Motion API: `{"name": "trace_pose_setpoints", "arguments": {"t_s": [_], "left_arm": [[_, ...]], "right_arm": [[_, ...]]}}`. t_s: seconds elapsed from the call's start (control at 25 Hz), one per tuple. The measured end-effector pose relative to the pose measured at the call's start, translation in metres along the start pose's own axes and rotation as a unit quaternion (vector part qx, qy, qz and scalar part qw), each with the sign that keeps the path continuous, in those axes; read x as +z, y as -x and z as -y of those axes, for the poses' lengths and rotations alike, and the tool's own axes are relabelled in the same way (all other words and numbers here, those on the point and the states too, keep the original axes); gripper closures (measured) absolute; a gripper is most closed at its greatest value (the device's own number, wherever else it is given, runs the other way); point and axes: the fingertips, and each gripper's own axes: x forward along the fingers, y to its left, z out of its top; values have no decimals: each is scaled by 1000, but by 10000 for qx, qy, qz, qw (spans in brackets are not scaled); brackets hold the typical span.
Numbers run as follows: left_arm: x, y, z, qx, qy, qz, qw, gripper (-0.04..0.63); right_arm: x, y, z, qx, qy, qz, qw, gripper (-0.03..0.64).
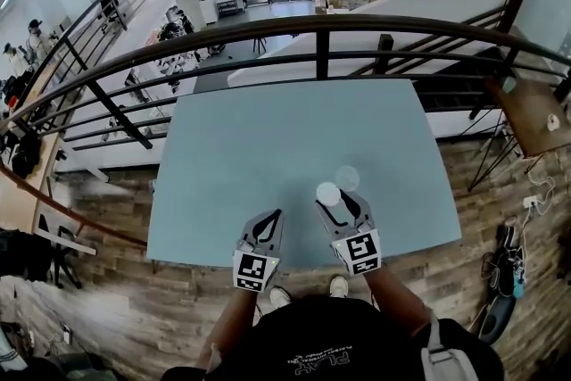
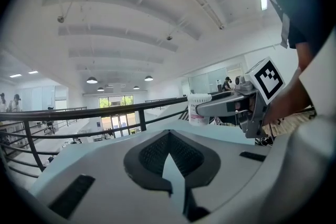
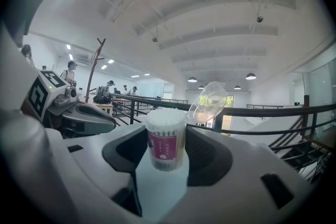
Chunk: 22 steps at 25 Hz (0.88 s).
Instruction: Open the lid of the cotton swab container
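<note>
Pale blue desk (image 1: 268, 129) beside a railing (image 1: 321, 29) lies below me. My right claw (image 1: 336, 201) grasps the cotton swab container (image 3: 167, 140) upright between its pads, with the clear lid (image 3: 208, 102) flipped open beyond them. My left claw (image 1: 274, 217) is clenched and empty, just beside the right one.

Label print on the cotton swab container (image 3: 166, 147), standing between the right claw's (image 1: 340, 203) jaws, is too small to read. In the left gripper view that claw's near jaw covers the container's right side.
</note>
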Motion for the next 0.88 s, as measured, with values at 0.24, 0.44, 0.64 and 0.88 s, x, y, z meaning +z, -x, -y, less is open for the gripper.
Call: {"name": "trace_pose_setpoints", "arguments": {"t_s": [0.24, 0.44, 0.64, 0.88], "left_arm": [[-1, 0, 1, -38, -26, -18, 10000, 588], [-2, -1, 0, -13, -25, 2, 10000, 588], [-4, -2, 5, -27, -96, -15, 9999, 588], [-4, 1, 4, -17, 74, 22, 10000, 588]], "right_arm": [[0, 0, 0, -79, 24, -66, 9999, 387], [-5, -1, 3, -146, 83, -79, 9998, 387], [-7, 2, 3, -116, 5, -108, 9999, 387], [-13, 3, 1, -111, 32, -136, 9998, 387]]}}
